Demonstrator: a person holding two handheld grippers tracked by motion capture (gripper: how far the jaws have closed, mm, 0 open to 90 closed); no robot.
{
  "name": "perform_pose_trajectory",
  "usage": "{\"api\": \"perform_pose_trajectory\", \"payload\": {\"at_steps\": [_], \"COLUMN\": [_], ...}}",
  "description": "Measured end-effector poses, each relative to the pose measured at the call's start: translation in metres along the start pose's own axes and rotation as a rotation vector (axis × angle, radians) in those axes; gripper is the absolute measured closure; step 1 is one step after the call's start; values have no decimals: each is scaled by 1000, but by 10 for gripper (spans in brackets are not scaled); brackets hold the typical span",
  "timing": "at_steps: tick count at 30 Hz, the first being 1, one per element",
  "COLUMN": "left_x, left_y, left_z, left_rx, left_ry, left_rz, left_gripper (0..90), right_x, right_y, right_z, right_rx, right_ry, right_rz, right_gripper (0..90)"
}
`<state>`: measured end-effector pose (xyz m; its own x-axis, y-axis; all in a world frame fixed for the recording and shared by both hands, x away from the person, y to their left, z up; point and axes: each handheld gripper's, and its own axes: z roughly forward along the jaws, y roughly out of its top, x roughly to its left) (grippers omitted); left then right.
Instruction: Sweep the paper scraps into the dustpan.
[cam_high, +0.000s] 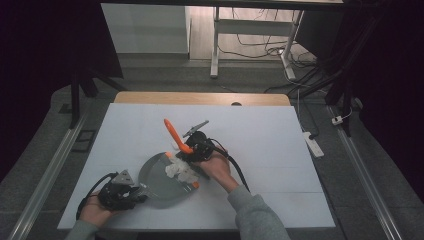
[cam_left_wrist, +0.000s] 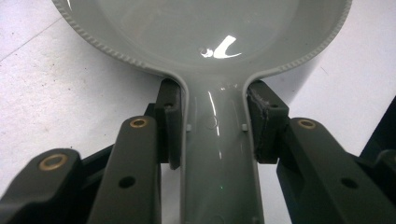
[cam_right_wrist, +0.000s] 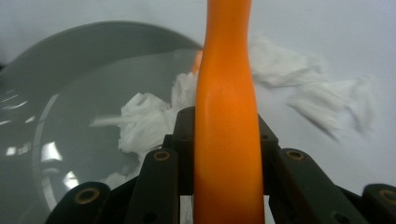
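A grey dustpan (cam_high: 159, 181) lies on the white table (cam_high: 260, 150), its mouth toward the right. My left gripper (cam_high: 135, 192) is shut on the pan's handle (cam_left_wrist: 217, 154), pads pressed on both sides just behind the bowl (cam_left_wrist: 201, 28). My right gripper (cam_high: 192, 150) is shut on an orange brush handle (cam_high: 172, 132) that slants up and to the far left. White paper scraps (cam_high: 181, 171) lie at the pan's mouth. In the right gripper view the orange handle (cam_right_wrist: 226, 116) stands between the jaws; some scraps (cam_right_wrist: 144, 121) are inside the dustpan (cam_right_wrist: 93, 93), others (cam_right_wrist: 322, 98) on the table beside it.
The table's wooden far edge (cam_high: 200, 98) has a small hole near its middle. A white power strip (cam_high: 314, 145) lies on the floor to the right. Desk legs and cables stand beyond the table. Metal rails run along both sides of the floor.
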<state>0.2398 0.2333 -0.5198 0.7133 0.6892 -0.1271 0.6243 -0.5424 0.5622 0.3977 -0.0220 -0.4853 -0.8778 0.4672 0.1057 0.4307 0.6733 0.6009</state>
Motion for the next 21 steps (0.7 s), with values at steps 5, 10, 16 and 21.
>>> {"api": "perform_pose_trajectory", "payload": {"at_steps": [5,10,16,21], "left_x": [0,0,0,0], "left_y": [0,-1,0,0], "left_z": [0,0,0,0], "left_rx": [-2,-2,0,1], "left_ry": [-3,-4,-1,-2], "left_rz": [-1,-1,1,1], "left_gripper": [613,613,613,612], "right_x": [2,-21,-40,-50], "right_y": [4,4,-1,-1], "right_z": [-18,-36,-44,-41], "right_rx": [-73,-132,-146,-148], "right_ry": [10,-66,-126,-153], "right_rz": [-5,40,90,95], "right_gripper": [713,714,713,713]}}
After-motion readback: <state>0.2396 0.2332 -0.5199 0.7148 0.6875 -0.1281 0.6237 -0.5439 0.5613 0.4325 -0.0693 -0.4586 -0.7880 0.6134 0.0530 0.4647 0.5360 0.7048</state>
